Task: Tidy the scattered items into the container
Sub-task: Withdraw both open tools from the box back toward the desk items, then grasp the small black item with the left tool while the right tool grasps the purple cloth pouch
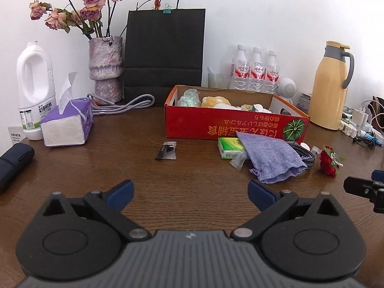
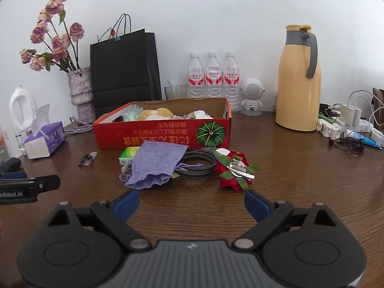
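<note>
Yellow thermos stands right of three water bottles.

Place: I'm seeing a lived-in home.
Surface: dark wood-grain table against a white wall.
Clues: dried pink roses in a stone-look vase, yellow thermos jug, purple tissue pack.

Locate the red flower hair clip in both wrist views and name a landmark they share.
Left wrist: red flower hair clip lies at right, beyond the purple pouch.
Right wrist: it lies centre-right, beside the coiled cable.
Shared landmark: red box.
</note>
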`<state>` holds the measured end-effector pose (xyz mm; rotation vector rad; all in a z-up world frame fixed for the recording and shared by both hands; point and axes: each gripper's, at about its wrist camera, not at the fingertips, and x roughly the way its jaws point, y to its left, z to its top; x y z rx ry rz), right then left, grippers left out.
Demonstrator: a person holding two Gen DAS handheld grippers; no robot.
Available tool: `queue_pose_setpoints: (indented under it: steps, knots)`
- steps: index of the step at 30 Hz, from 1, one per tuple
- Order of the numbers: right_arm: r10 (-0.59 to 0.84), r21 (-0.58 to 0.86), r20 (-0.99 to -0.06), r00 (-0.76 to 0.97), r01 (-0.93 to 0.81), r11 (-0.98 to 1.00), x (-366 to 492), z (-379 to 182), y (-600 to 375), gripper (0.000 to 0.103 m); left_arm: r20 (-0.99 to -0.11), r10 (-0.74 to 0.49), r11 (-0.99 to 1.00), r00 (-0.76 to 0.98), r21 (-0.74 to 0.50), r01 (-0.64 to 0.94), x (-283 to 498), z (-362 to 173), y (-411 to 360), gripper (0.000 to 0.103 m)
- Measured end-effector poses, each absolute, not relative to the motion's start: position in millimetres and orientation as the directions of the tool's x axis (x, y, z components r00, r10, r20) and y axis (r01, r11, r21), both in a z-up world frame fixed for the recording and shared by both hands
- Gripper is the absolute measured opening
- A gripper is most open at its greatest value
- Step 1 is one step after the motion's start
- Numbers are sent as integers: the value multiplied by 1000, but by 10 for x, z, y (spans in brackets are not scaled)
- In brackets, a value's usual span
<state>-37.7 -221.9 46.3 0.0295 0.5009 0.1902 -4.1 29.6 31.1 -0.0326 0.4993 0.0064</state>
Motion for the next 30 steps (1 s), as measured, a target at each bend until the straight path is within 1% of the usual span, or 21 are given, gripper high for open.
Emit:
queue_pose_setpoints:
  steps: [7,9,13,15,18,21,22,23,24,25,27,28,29,30]
  knots:
    - [176,35,-514,839,-184,982,-92,451,-2204,95,-497,-33,999,867,-21,26,221,266,205,103]
    - [188,32,-496,847,-199,979,-8,508,-2174,95,-497,-47,999,866,-24,41,274,254,202,103]
    - [238,51,-481,844,-244,968,145,564,-2146,95,-537,-32,999,843,-26,22,442,228,264,103]
    - [255,66,-481,839,-256,965,236,584,-2153,95,-527,-40,999,849,-33,27,494,265,324,103]
    - [281,87,-475,834,-274,958,354,643,-2151,94,-513,-12,1000,859,-12,7,607,325,417,103]
    - [288,100,-474,832,-274,957,515,709,-2121,92,-530,-30,1000,847,-13,27,836,352,501,101]
    - [296,109,-477,828,-279,954,586,718,-2100,92,-538,-37,999,842,-10,37,947,351,518,98]
    - [311,116,-486,817,-292,949,670,713,-2066,89,-548,-37,999,836,2,45,1056,338,529,95]
    - [325,122,-501,802,-306,944,760,694,-2020,86,-562,-22,999,827,19,40,1162,317,540,82]
    - [337,124,-525,781,-322,939,864,655,-1957,85,-577,-1,999,817,31,23,1272,286,556,66]
    - [335,105,-581,742,-340,934,1072,562,-1832,74,-605,-9,1000,796,14,22,1440,233,604,59]
    - [331,102,-606,723,-342,934,1168,512,-1786,72,-617,-12,1000,787,10,24,1504,206,619,59]
    - [320,102,-624,713,-331,938,1256,461,-1751,66,-625,-14,999,780,16,31,1559,173,621,59]
    - [310,104,-644,699,-321,941,1341,407,-1721,62,-633,-12,999,774,24,35,1605,144,618,56]
